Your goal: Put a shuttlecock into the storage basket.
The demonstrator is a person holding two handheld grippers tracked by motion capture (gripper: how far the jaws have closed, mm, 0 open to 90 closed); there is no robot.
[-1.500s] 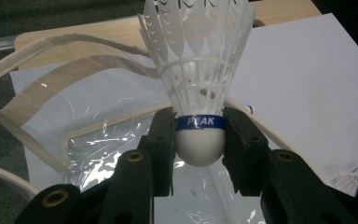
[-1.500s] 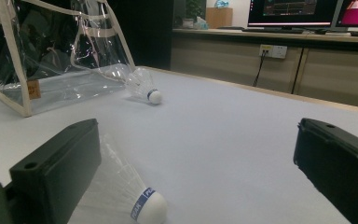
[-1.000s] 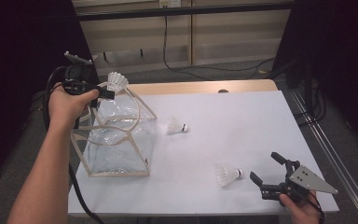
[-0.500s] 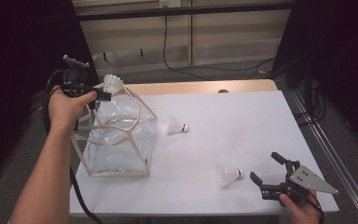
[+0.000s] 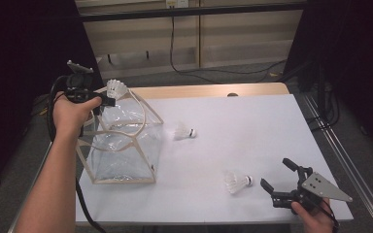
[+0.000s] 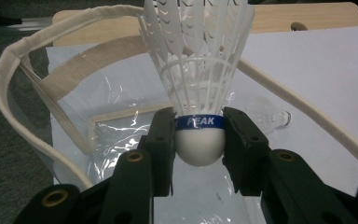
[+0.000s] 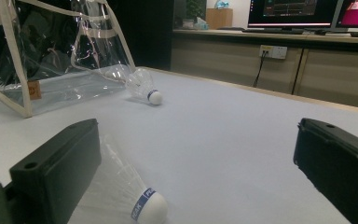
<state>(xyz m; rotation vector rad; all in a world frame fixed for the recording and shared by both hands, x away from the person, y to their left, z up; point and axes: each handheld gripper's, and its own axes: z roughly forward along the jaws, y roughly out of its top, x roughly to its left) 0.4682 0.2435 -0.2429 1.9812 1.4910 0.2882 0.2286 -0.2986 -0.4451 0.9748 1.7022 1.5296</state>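
Observation:
A white feather shuttlecock [image 6: 198, 70] with a blue band stands upright in my left gripper [image 6: 199, 140], whose pads press on its cork. In the high view that left gripper [image 5: 106, 99] holds the shuttlecock [image 5: 115, 89] over the top rear corner of a clear plastic bag [image 5: 126, 150] with cream trim and handles. A second shuttlecock [image 5: 184, 132] lies on the white table just right of the bag. A third shuttlecock [image 5: 236, 181] lies near the front edge, just left of my right gripper [image 5: 277, 174], which stands open. In the right gripper view this shuttlecock [image 7: 135, 200] lies by the left jaw.
The white tabletop [image 5: 252, 131] has a wooden strip along its far edge. Cabinets and cables stand behind the table. In the right gripper view the clear bag [image 7: 51, 56] stands at the far left, with the second shuttlecock [image 7: 144, 88] beside it.
My left gripper has shifted slightly to the left with the shuttlecock still in it. The right gripper and the two lying shuttlecocks have not moved.

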